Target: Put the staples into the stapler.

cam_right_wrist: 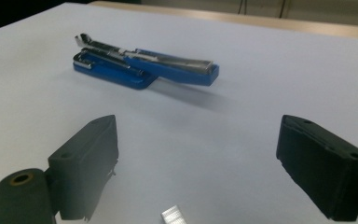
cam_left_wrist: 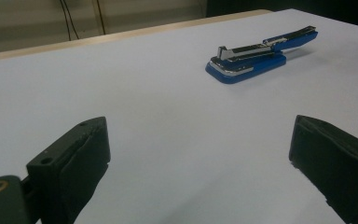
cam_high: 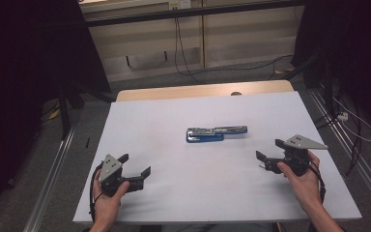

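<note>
Stapler (cam_high: 216, 133) lies swung open mid-desk (cam_high: 174, 203): rigid, hinged, slick metal. Grip your blue base. Both grippers (cam_high: 137, 169) (cam_high: 268, 155) have jaws apart, empty.

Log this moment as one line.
stapler: swung open, mid-table | staple strip: near right gripper | left gripper: open, empty | right gripper: open, empty

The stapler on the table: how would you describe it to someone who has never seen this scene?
On the white table, look near the middle, between the left gripper and right gripper. The stapler lies there, blue and silver, swung open flat; a small strip of staples lies nearby.
</note>
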Demonstrator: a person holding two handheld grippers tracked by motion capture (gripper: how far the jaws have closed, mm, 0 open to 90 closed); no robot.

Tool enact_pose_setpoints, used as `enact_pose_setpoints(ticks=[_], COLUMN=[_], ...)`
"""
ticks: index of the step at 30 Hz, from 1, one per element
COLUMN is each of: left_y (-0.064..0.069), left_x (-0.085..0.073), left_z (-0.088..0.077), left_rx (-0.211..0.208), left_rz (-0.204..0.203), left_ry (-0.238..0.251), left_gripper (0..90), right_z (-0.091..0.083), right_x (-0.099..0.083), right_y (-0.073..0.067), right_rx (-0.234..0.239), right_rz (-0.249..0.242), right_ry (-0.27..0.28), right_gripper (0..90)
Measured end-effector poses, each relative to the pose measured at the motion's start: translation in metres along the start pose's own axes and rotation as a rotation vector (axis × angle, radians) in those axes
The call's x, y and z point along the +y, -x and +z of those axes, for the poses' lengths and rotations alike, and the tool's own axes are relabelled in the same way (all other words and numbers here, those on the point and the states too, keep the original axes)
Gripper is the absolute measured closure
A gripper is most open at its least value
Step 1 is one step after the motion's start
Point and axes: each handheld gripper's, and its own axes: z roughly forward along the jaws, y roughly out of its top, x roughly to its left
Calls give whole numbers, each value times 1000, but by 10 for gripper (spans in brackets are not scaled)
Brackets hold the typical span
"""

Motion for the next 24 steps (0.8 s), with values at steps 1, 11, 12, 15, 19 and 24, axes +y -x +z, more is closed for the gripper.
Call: enact_pose_setpoints(ticks=[1, 11, 12, 15, 19, 24], left_y=[0, 7, 7, 7, 6, 8], left_x=[0, 3, 3, 2, 2, 3], left_z=[0, -5, -5, -6, -6, -2], left_rx=[-1, -32, -29, -22, -16, -22], left_rz=[-2, -21, -21, -19, -24, -8], left_ry=[1, 38, 40, 32, 24, 16], left_gripper=[53, 56, 56, 56, 56, 56], right_z=[1, 7, 7, 9, 12, 17], right_x=[1, 8, 9, 10, 10, 10], right_y=[0, 5, 5, 6, 7, 8], right_rx=[7, 63, 61, 78, 94, 102], right_rz=[-1, -19, -21, -29, -55, -69], right_ry=[-8, -122, -122, -142, -173, -215], right_gripper=[127, 104, 104, 100, 112, 144])
